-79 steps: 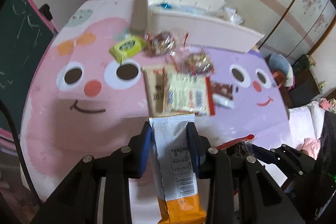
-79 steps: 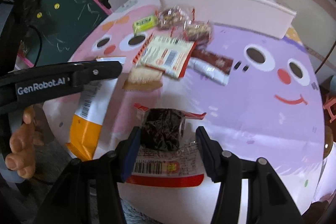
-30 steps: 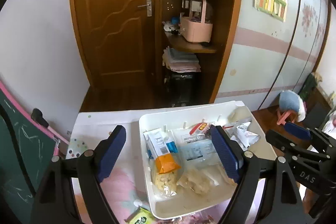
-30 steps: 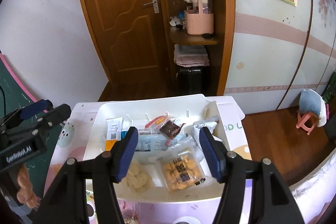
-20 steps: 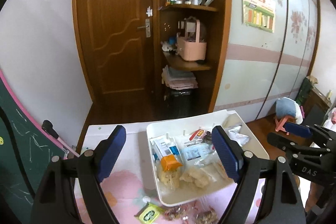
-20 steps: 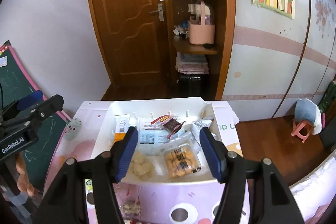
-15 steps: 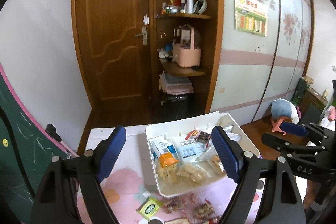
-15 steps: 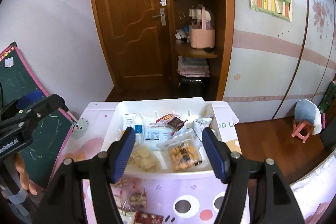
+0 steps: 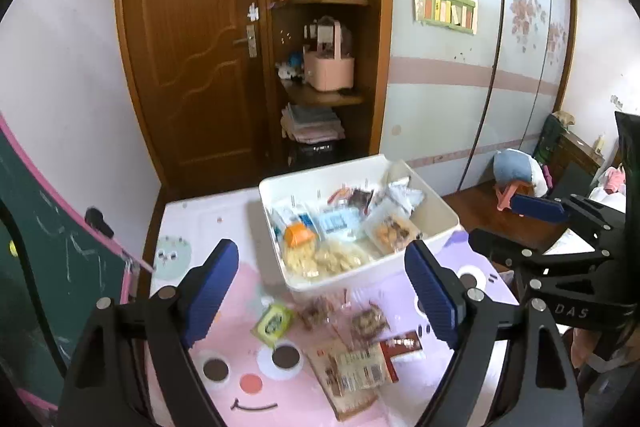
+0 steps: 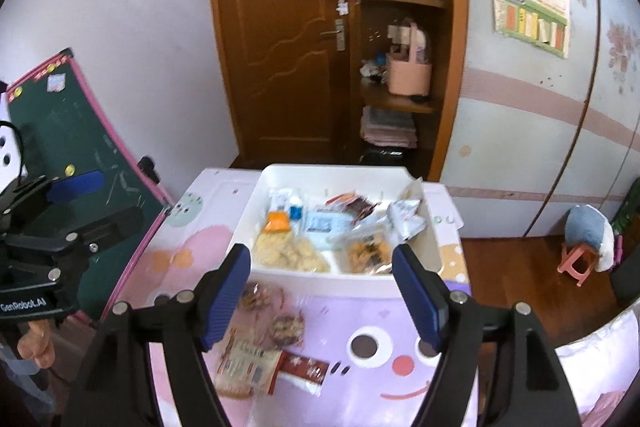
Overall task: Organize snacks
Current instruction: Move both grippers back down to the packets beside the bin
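Note:
A white bin at the far end of the table holds several snack packs, among them an orange-ended pack. Loose snacks lie in front of it: a green packet, two clear cookie bags, a flat white-and-red pack and a dark red bar. My left gripper is open and empty, high above the loose snacks. My right gripper is open and empty, above the bin's near rim.
The table wears a pink and purple cartoon-face cloth. A green chalkboard leans at the left. A wooden door and shelves stand behind. A stool stands on the floor at right.
Both grippers have let go of their packs into the bin and opened. Since then both have pulled back and up, so the bin looks smaller and the loose snacks have come into view.

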{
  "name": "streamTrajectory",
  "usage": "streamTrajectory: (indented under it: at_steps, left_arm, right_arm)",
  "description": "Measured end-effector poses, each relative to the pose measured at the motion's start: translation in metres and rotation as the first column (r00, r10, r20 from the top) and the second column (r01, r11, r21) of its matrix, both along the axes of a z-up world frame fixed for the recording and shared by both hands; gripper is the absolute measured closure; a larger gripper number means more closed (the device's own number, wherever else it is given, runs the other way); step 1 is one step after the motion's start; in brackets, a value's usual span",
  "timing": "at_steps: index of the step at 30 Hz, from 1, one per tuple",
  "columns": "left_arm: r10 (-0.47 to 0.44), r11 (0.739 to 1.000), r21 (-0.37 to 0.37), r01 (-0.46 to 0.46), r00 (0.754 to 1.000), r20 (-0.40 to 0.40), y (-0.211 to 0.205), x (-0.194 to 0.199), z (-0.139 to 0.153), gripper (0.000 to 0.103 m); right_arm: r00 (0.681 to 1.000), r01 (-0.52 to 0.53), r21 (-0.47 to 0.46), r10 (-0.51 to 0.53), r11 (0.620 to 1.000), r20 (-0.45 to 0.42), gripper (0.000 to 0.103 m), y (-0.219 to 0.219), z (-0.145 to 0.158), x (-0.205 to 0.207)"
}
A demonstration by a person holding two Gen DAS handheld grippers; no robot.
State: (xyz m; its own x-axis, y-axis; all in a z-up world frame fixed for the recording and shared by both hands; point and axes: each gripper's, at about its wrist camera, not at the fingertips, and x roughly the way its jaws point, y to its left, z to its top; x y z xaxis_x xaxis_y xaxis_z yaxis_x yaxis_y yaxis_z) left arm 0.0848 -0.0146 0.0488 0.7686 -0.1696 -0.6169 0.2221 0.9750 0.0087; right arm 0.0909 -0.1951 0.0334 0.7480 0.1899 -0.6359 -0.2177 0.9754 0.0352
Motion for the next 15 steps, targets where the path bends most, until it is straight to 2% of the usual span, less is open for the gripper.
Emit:
streamTrajectory:
  at_steps: [4, 9, 15]
  left_arm:
    - [0.026, 1.000, 0.003, -0.026, 0.999, -0.028, 0.010, -0.007, -0.028, 0.018]
    - [0.089, 0.995, 0.039, -0.088, 0.995, -0.050, 0.021, -0.012, -0.071, 0.018]
    - [0.151, 0.989, 0.016, -0.150, 0.974, -0.168, 0.037, -0.013, -0.138, 0.018]
  right_arm:
    - [0.998, -0.029, 0.008, 0.029, 1.000, -0.050, 0.027, 0.005, -0.025, -0.007]
    - [0.988, -0.048, 0.047, 0.055, 0.998, -0.143, 0.025, 0.010, -0.073, -0.011]
    - [0.954, -0.044, 0.120, 0.077, 0.992, -0.288, 0.025, 0.017, -0.140, -0.011]
